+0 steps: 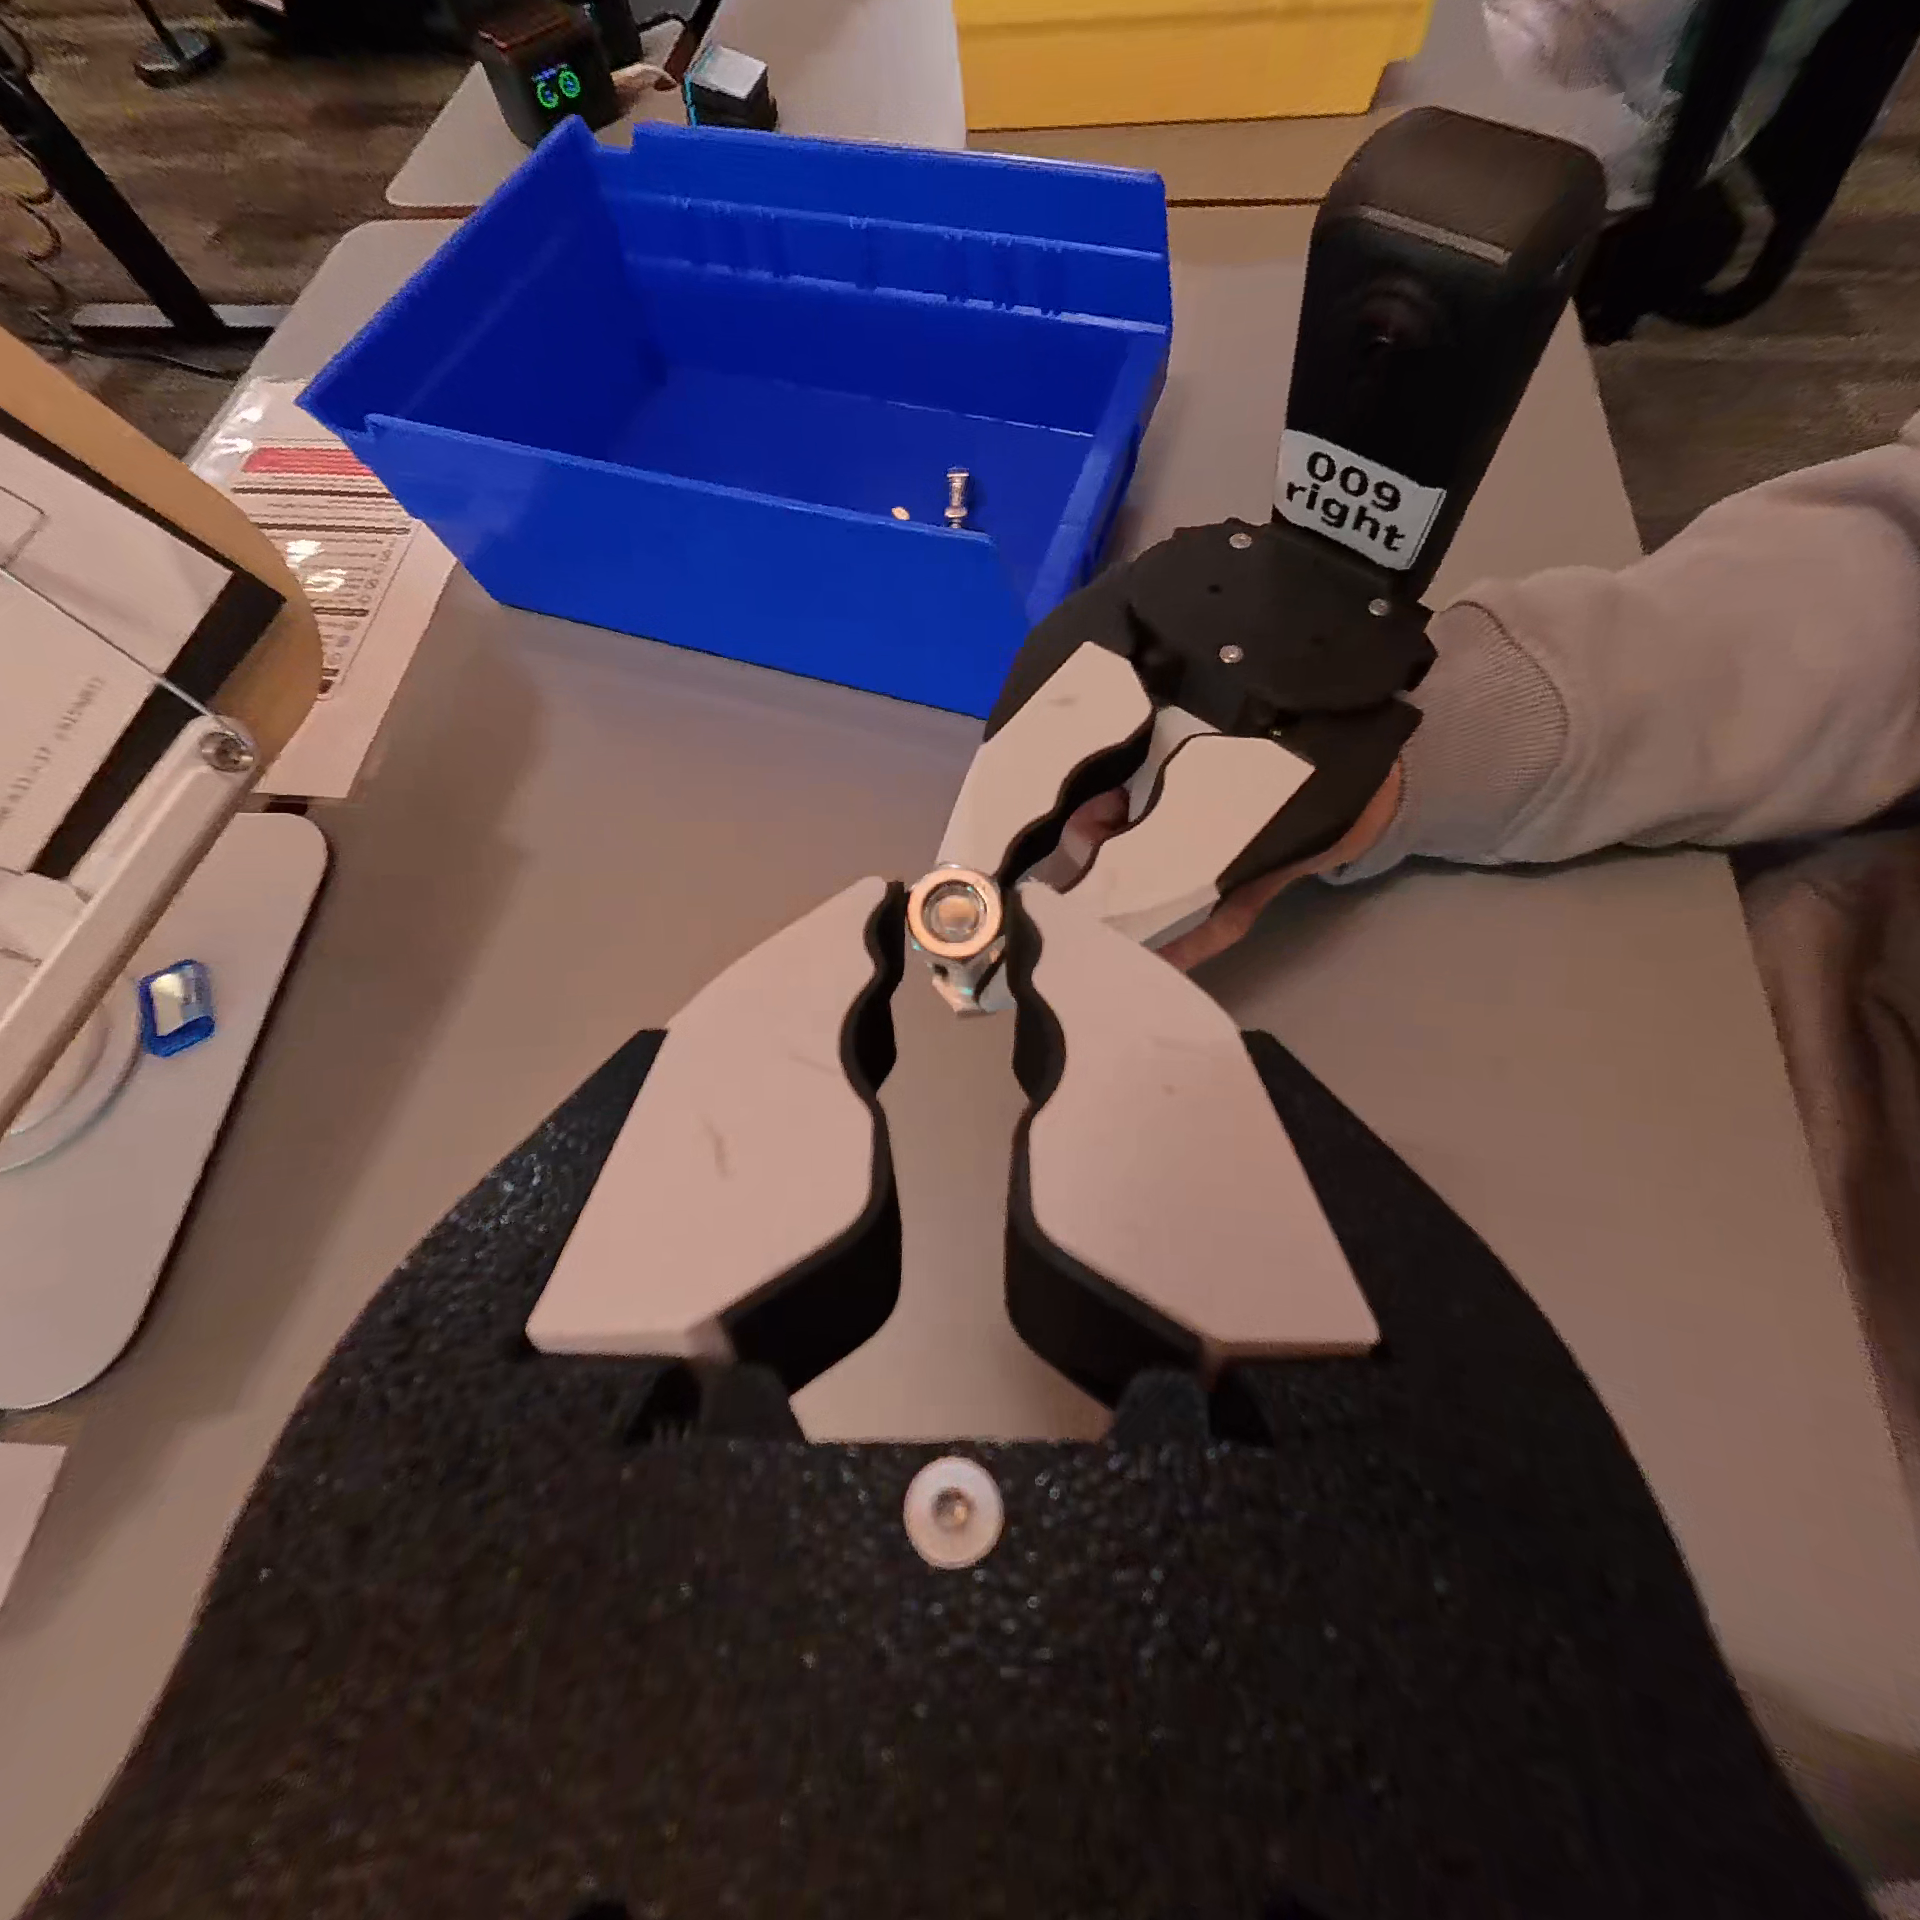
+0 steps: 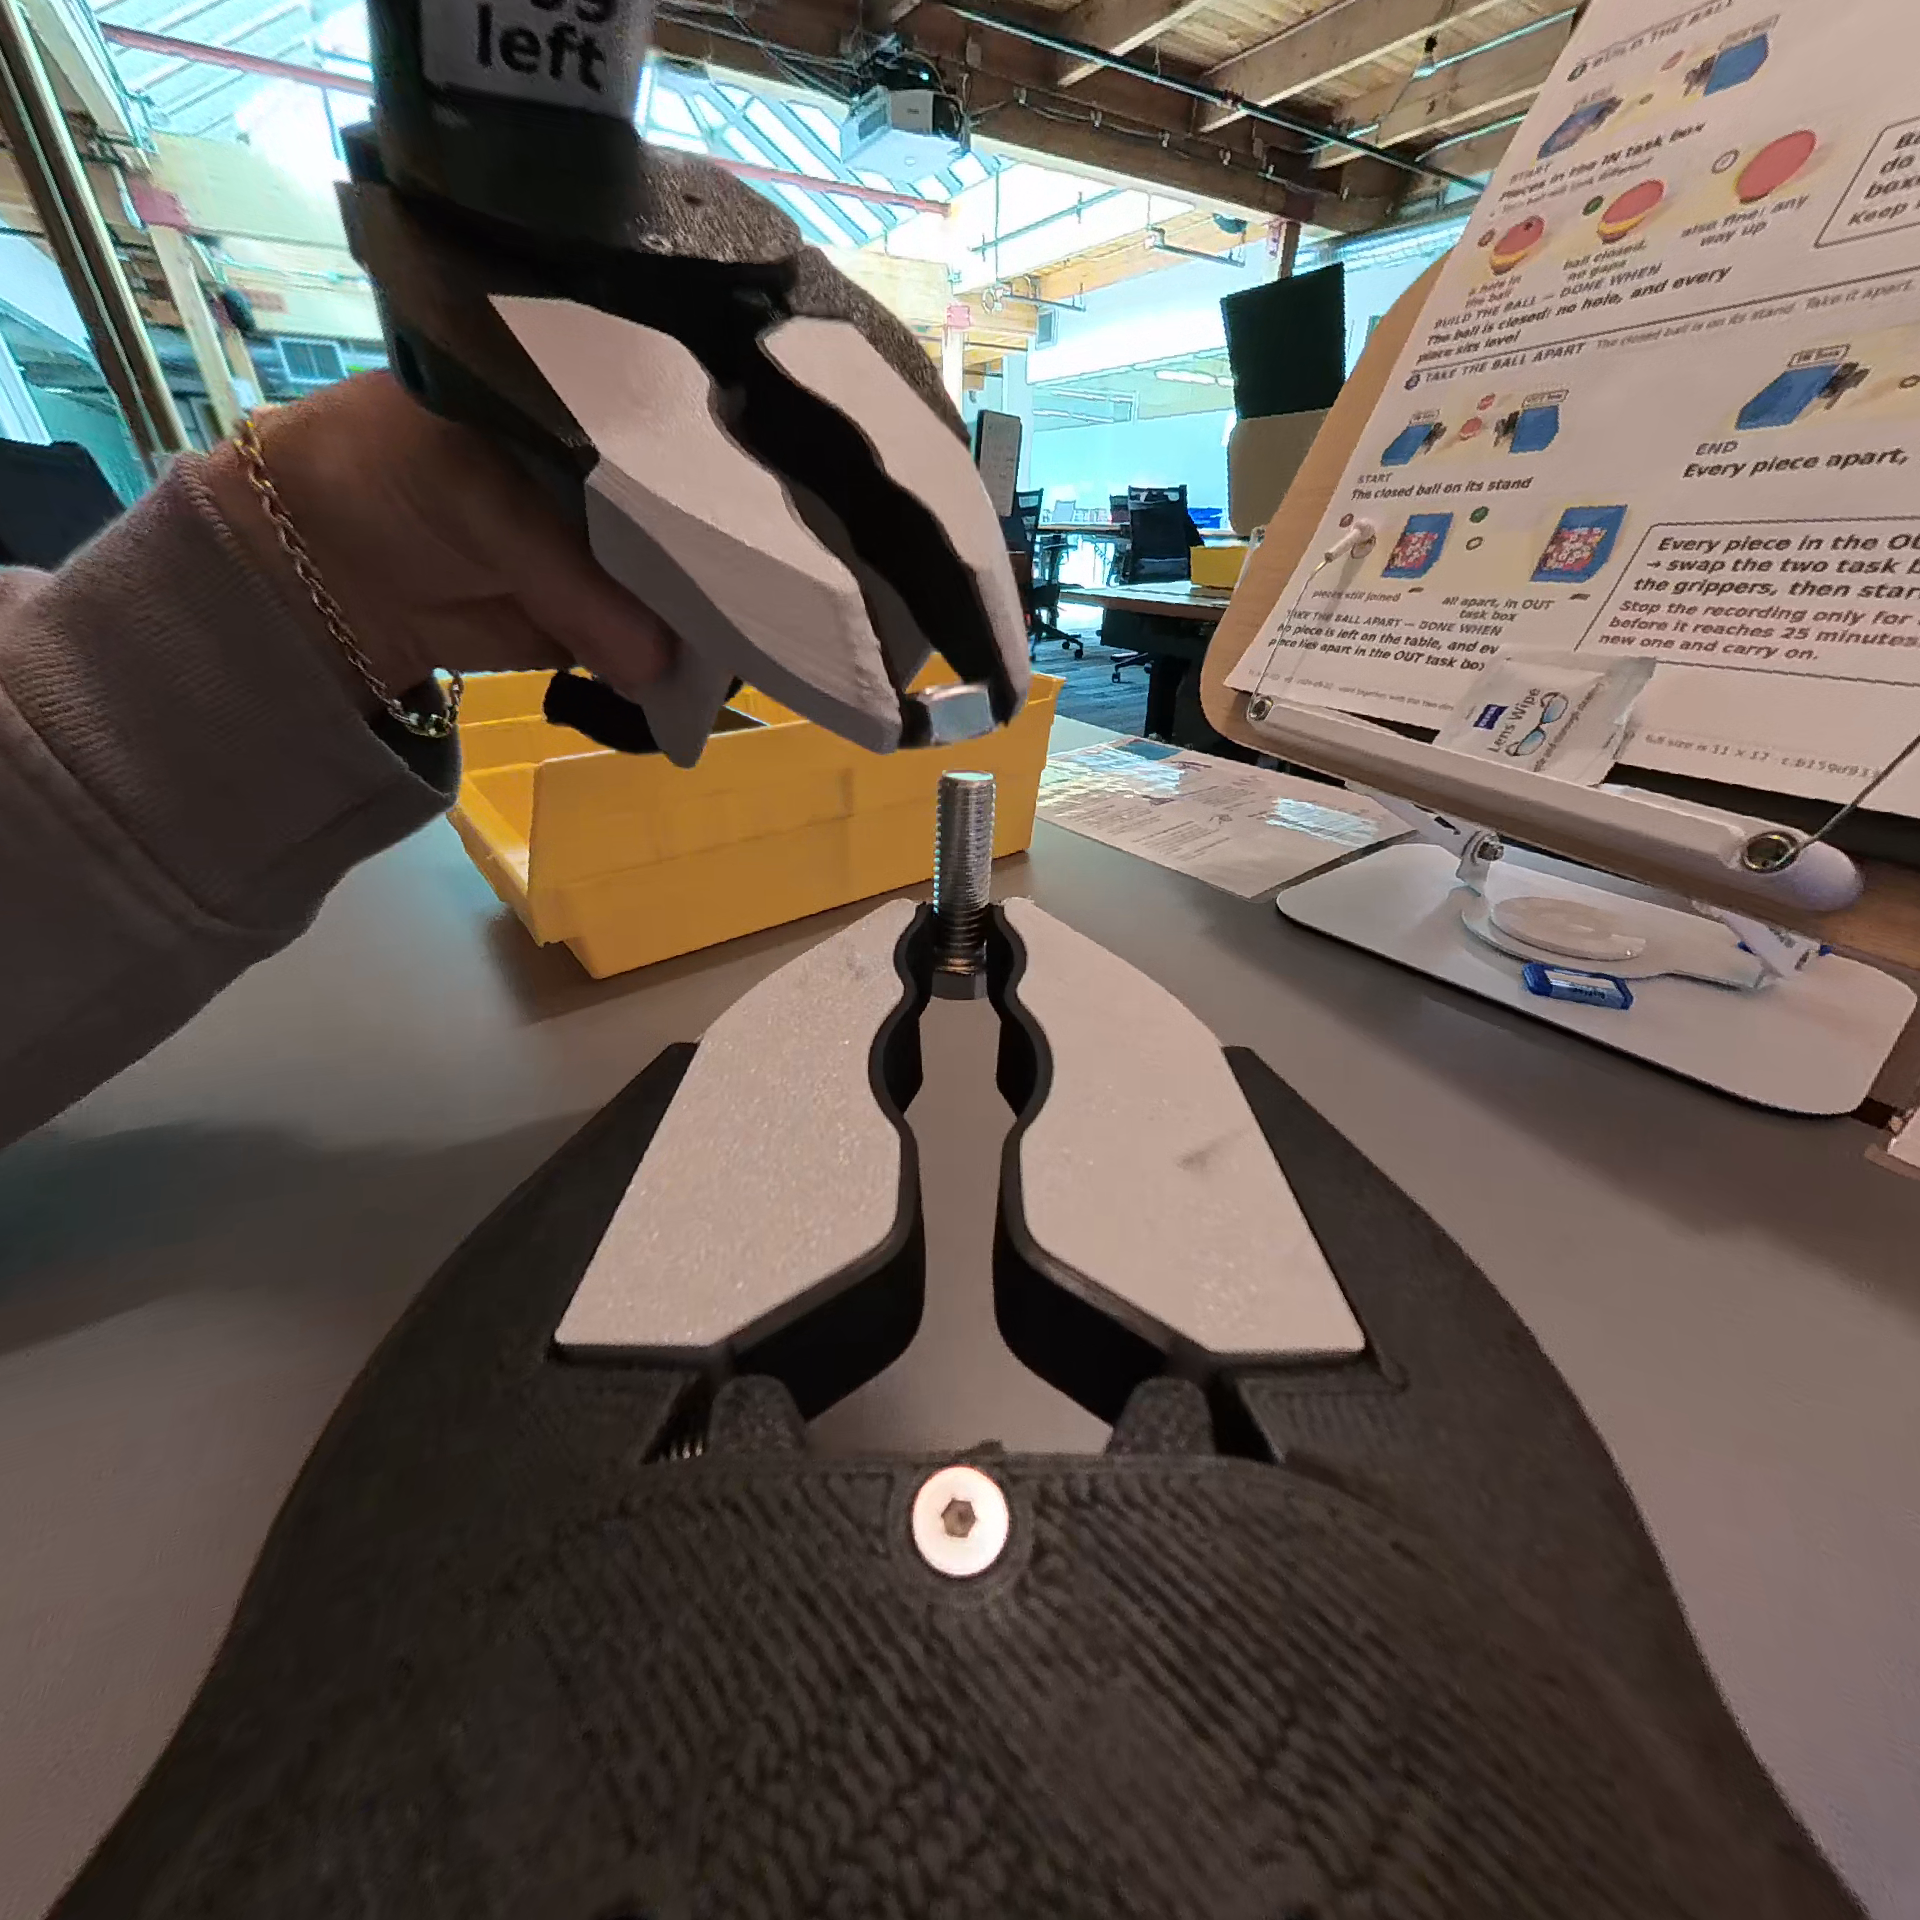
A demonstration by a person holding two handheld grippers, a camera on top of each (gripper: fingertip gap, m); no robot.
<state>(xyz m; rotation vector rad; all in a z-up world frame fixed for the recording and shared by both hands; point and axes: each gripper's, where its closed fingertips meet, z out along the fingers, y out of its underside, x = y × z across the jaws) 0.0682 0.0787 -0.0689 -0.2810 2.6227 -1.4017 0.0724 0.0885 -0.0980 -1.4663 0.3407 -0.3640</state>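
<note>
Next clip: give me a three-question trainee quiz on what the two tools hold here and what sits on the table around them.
1. True or false: the right tool grips a threaded silver metal bolt upright, near its head.
2. What does the left tool hold above that bolt? A) a silver hexagonal metal nut B) a washer C) nothing
3. Fill in: the blue plastic bin contains a few small ____ parts.

Key: 1 true. 2 A; nut and bolt tip are apart, with a gap visible in the right wrist view. 3 metal.
</note>
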